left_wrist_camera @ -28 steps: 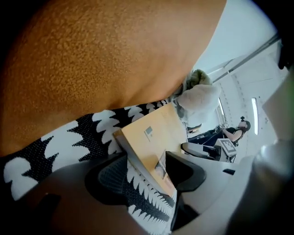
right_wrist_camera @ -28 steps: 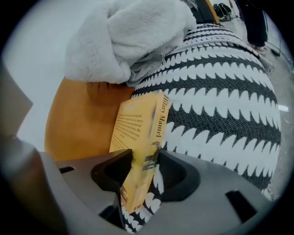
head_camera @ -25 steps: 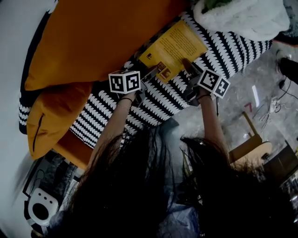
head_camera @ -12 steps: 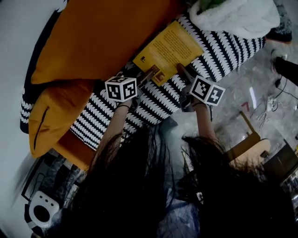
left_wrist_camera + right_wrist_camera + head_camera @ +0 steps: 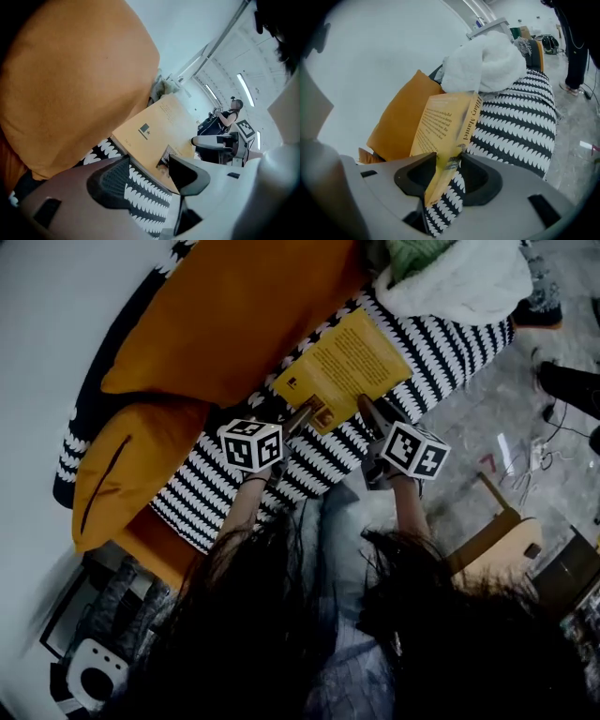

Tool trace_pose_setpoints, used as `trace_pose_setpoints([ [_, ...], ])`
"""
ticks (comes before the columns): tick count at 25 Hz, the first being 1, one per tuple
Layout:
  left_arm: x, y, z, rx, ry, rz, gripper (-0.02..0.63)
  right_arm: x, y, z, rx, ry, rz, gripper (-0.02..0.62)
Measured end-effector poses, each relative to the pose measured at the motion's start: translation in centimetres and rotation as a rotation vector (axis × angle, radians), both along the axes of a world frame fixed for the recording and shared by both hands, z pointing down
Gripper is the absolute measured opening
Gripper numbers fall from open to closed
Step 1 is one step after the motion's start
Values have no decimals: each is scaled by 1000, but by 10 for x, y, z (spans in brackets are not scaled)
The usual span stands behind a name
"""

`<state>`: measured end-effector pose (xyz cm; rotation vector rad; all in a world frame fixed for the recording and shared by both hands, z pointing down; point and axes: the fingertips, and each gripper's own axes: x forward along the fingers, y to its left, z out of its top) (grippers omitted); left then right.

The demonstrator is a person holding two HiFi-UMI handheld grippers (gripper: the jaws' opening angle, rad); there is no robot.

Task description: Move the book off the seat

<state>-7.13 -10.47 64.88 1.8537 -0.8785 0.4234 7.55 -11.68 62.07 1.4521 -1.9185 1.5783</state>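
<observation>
Right gripper (image 5: 447, 176) jaws have just been closing, now pinching corner of yellow paperback book (image 5: 342, 362) at front edge of black-and-white patterned seat (image 5: 450, 338) to lift it; left gripper (image 5: 147, 171) spread alongside, not gripping.

Both forearms are stretched toward the book (image 5: 342, 362). The right gripper (image 5: 449, 165) is tilted downward at the book's near corner; its jaws have just been closing and are pressed on that corner. The left gripper (image 5: 149, 166) is held at the book's near edge with jaws apart, possibly touching it.
</observation>
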Motion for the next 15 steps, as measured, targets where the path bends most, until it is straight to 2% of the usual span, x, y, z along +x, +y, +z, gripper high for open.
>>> trace_pose_setpoints([
  [4, -3, 0, -33, 61, -12, 35, 256, -2, 8, -31, 26, 6, 19, 170],
  [9, -9, -4, -79, 146, 42, 23, 256, -7, 9, -78, 108, 7, 88, 169],
  [15, 4, 0, -142, 218, 84, 10, 256, 6, 18, -142, 199, 11, 152, 164],
])
